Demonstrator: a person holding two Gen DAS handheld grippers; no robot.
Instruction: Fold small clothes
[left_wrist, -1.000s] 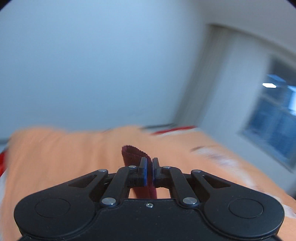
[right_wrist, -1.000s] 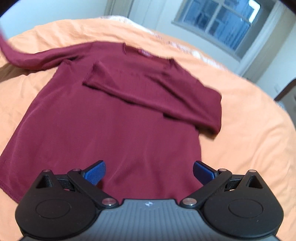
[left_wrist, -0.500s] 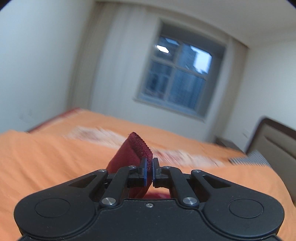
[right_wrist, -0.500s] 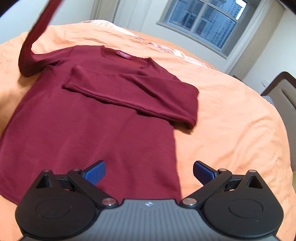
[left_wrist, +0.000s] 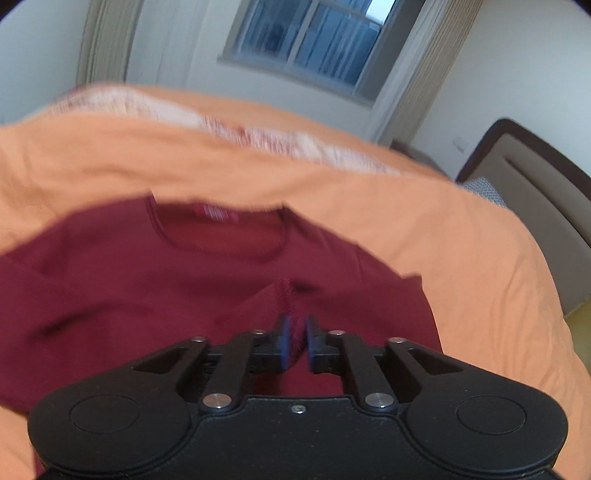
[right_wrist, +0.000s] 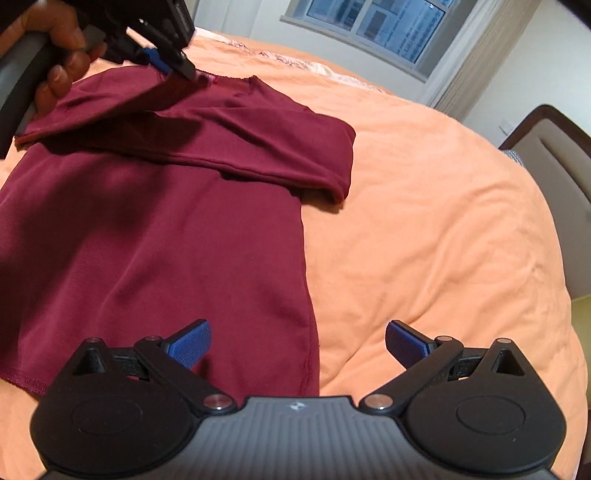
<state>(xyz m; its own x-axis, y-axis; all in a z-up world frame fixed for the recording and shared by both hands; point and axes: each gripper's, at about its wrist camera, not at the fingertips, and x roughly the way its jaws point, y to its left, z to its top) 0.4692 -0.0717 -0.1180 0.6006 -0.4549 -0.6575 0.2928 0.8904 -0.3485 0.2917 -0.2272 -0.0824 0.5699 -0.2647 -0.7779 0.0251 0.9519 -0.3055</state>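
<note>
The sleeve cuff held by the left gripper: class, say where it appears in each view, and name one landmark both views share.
Left wrist view: the sleeve cuff sits low centre, pinched in the left gripper, over the shirt's chest.
Right wrist view: the cuff is at the upper left, under the left gripper, near the neckline.
Shared landmark: the red neck label.

Bare orange bedspread (right_wrist: 424, 221) open right of the maroon shirt (right_wrist: 155, 240), headboard (right_wrist: 554, 155) bounding the far right, left claw (right_wrist: 166, 68) over the collar

bedroom | orange duvet (right_wrist: 424, 221) | headboard (right_wrist: 554, 147) | curtained window (left_wrist: 310, 40)
</note>
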